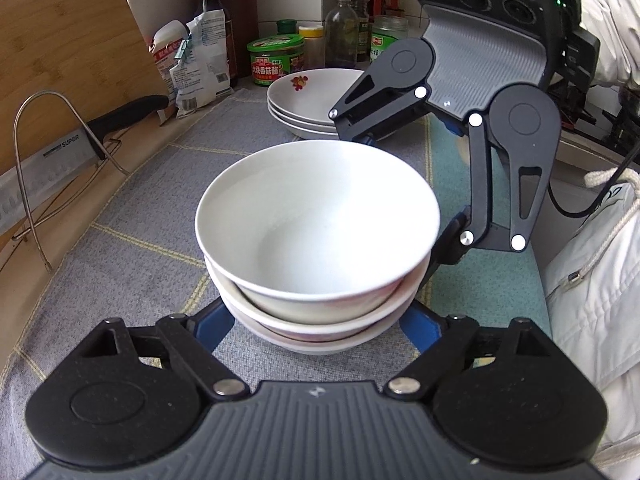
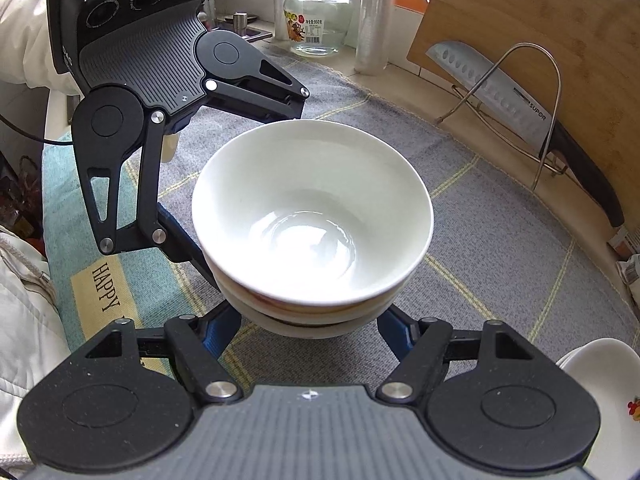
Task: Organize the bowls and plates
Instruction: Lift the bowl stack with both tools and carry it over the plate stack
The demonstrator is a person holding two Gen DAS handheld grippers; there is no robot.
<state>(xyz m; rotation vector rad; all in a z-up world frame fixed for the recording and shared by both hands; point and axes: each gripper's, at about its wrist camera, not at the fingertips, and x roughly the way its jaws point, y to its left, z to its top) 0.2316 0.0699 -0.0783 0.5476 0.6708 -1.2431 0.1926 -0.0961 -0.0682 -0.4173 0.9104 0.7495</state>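
Observation:
A stack of three white bowls stands on the grey cloth in the middle of both views. My left gripper is open, its blue fingers spread on either side of the stack's base. My right gripper is also open, its fingers straddling the stack from the opposite side. Each gripper shows in the other's view, the right one and the left one; the fingertips are hidden behind the bowls. A stack of white plates with a flower print sits behind; its edge shows at the right wrist view's corner.
A bamboo cutting board and a Supor knife lean in a wire rack along the wall. Sauce bottles and jars, a packet and a glass jar stand at the counter's back. My white sleeve is beside it.

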